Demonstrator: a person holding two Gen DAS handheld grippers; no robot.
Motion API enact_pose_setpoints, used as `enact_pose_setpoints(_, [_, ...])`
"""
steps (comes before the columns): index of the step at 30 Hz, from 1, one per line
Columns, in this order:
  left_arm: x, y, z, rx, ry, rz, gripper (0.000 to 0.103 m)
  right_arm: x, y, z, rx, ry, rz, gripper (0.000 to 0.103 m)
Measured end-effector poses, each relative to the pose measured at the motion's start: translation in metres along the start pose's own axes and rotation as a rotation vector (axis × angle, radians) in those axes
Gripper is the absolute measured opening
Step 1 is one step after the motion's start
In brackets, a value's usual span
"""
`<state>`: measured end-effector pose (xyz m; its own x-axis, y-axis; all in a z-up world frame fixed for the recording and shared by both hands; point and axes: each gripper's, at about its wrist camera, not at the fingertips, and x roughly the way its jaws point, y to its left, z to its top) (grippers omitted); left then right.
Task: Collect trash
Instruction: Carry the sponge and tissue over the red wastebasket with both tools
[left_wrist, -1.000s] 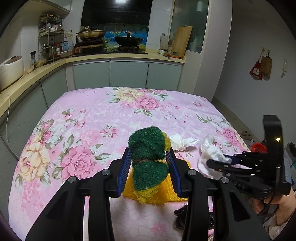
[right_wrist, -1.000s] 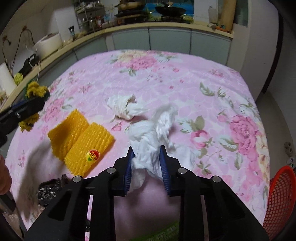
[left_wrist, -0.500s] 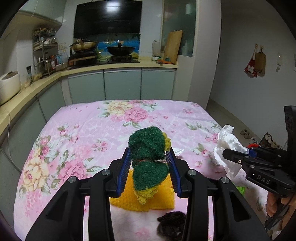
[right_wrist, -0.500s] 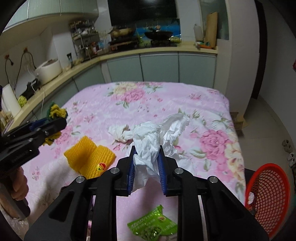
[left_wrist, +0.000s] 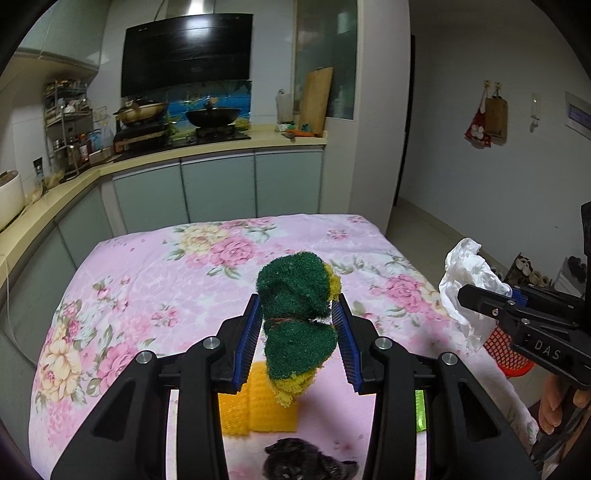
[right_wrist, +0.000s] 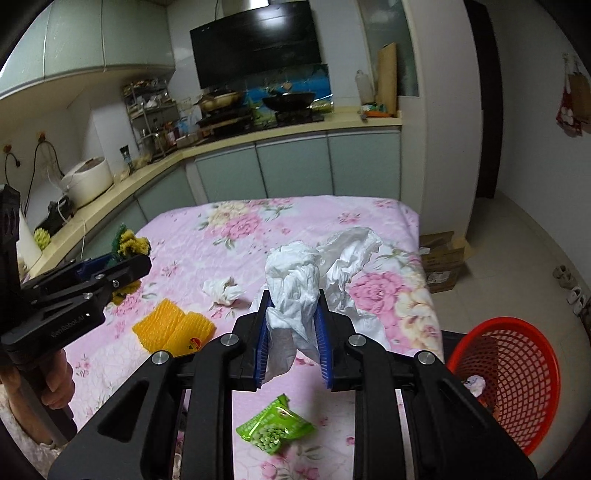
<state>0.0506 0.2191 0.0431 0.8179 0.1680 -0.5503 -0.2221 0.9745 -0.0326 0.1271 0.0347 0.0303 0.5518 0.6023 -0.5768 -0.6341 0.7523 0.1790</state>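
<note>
My left gripper (left_wrist: 297, 341) is shut on a green and yellow scouring sponge (left_wrist: 295, 295) and holds it well above the flowered table. It also shows in the right wrist view (right_wrist: 122, 271) at the left. My right gripper (right_wrist: 292, 341) is shut on a crumpled white plastic bag (right_wrist: 295, 280), raised above the table's right side. The bag also shows in the left wrist view (left_wrist: 466, 280). A red mesh basket (right_wrist: 517, 380) stands on the floor to the right of the table, with a bit of trash inside.
On the pink flowered tablecloth (right_wrist: 236, 236) lie a yellow foam fruit net (right_wrist: 173, 326), a crumpled white tissue (right_wrist: 223, 290), a green snack packet (right_wrist: 275, 430) and a black crumpled wad (left_wrist: 295, 459). Cardboard boxes (right_wrist: 443, 258) sit on the floor beyond the table.
Both grippers have lifted with their loads, away from the table surface. The white bag has come up off the cloth, and the red basket has come into fuller view at the right.
</note>
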Motion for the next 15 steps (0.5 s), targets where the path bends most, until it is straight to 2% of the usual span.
enact_pose_setpoints(15, [0.005,-0.058,0.016,0.070,-0.017,-0.103,0.038,-0.038,-0.044,-0.004,0.095,-0.056,-0.108,0.022])
